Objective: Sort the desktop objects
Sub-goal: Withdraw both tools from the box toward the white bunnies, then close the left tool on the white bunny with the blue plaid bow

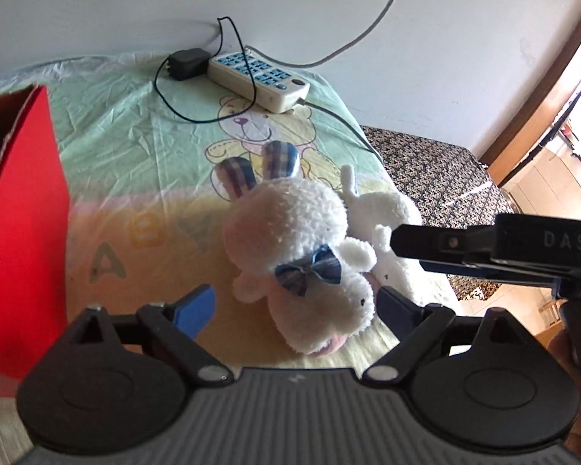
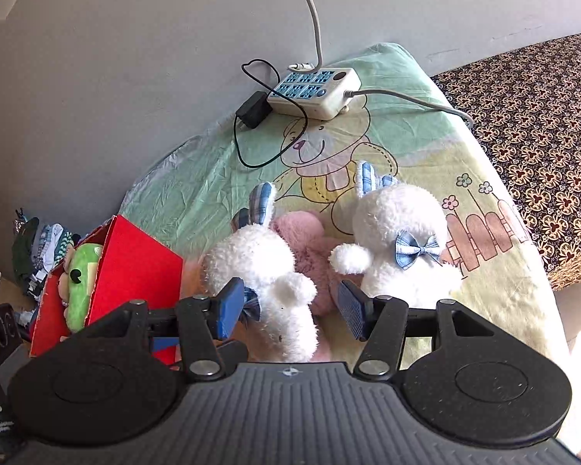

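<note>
Left gripper (image 1: 292, 310): jaws wide apart, straddling the near white plush rabbit (image 1: 302, 248) without closing on it. The rabbit lies on the printed tablecloth (image 1: 135, 124), long axis from 11 to 5 o'clock, ears at 11. Right gripper (image 2: 290, 310): jaws spread, nothing gripped, either side of the same rabbit. A second white rabbit (image 2: 399, 240) sits at 1 o'clock. Red box (image 2: 135, 263) at 9 o'clock.
</note>
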A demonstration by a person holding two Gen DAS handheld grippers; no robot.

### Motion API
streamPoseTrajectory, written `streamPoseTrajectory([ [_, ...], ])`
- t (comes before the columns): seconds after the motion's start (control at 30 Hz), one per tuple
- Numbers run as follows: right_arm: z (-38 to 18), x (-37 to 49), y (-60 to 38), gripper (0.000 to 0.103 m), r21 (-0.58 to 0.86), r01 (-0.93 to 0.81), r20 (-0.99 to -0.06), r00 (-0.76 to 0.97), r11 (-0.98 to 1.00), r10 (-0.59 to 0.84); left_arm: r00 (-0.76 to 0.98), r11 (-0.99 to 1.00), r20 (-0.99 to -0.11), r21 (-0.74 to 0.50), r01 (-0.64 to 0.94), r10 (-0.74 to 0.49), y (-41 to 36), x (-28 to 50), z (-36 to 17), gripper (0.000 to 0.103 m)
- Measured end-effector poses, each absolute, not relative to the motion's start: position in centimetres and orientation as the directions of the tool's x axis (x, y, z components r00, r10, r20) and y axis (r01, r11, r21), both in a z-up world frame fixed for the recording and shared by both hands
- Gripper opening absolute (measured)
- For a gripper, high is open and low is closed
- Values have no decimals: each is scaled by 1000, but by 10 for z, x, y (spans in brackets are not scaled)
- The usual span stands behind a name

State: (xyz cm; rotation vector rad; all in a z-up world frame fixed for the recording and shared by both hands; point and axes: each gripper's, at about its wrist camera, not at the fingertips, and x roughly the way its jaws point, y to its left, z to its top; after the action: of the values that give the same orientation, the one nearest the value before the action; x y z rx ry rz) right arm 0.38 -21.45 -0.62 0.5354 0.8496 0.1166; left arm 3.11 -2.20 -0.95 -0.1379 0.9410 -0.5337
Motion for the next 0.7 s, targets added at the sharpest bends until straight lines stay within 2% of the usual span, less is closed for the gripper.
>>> streamPoseTrajectory([
  [0.3,-5,27,-214,60,486,16,-677,639,874,365,457,872,-742,-412,264,-490,-37,56,-33,95],
  [0.4,-4,39,-207,71,473,-29,-676,630,881,383,444,870,-748,-421,257,-493,-41,58,-41,95],
  [0.7,-19,64,-194,71,458,-76,-704,577,886,414,442,883,-765,-388,264,-468,-48,60,-49,95],
])
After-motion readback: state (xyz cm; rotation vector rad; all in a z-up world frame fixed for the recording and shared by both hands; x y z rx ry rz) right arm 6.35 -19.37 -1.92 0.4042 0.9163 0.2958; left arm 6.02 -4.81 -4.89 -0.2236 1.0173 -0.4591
